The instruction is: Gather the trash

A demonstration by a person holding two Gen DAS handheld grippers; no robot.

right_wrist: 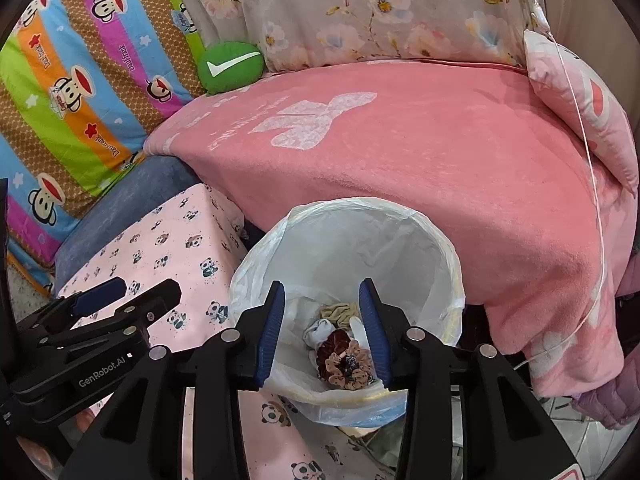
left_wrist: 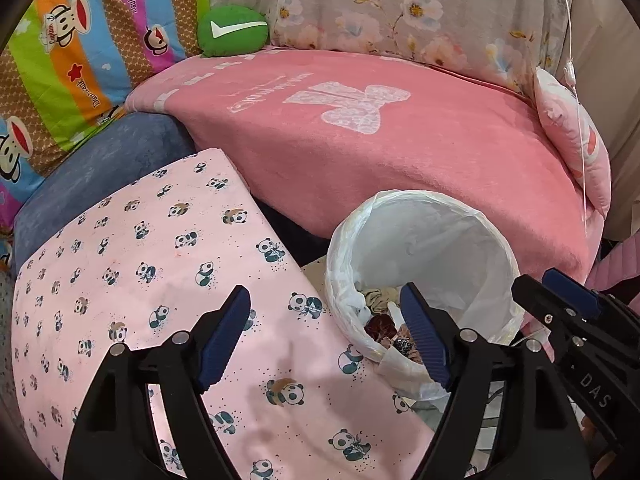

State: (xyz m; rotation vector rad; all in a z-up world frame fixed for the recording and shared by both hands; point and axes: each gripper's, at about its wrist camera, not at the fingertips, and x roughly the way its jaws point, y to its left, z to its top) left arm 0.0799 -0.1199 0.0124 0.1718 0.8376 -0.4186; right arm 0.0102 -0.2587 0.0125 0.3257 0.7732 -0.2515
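Observation:
A round bin with a white liner [right_wrist: 352,240] stands on the floor in front of the sofa. At its bottom lies the trash [right_wrist: 340,356]: brown and patterned fabric rings, a white cloth and an olive cloth. My right gripper [right_wrist: 323,332] hangs over the bin's mouth, jaws apart and nothing between the blue pads. My left gripper [left_wrist: 326,336] is open and empty, over the panda-print cushion [left_wrist: 160,280] just left of the bin [left_wrist: 440,240]. Each gripper shows in the other's view: the right gripper [left_wrist: 538,280] at the bin's right, the left gripper [right_wrist: 136,292] at the left.
A sofa under a pink blanket [left_wrist: 360,140] rises behind the bin. On it are a green round cushion [left_wrist: 232,32], a striped monkey-print quilt [left_wrist: 80,60] and a pink pillow [left_wrist: 576,152]. A thin white cable [right_wrist: 592,168] hangs at the right. A blue cushion [left_wrist: 100,172] lies behind the panda-print one.

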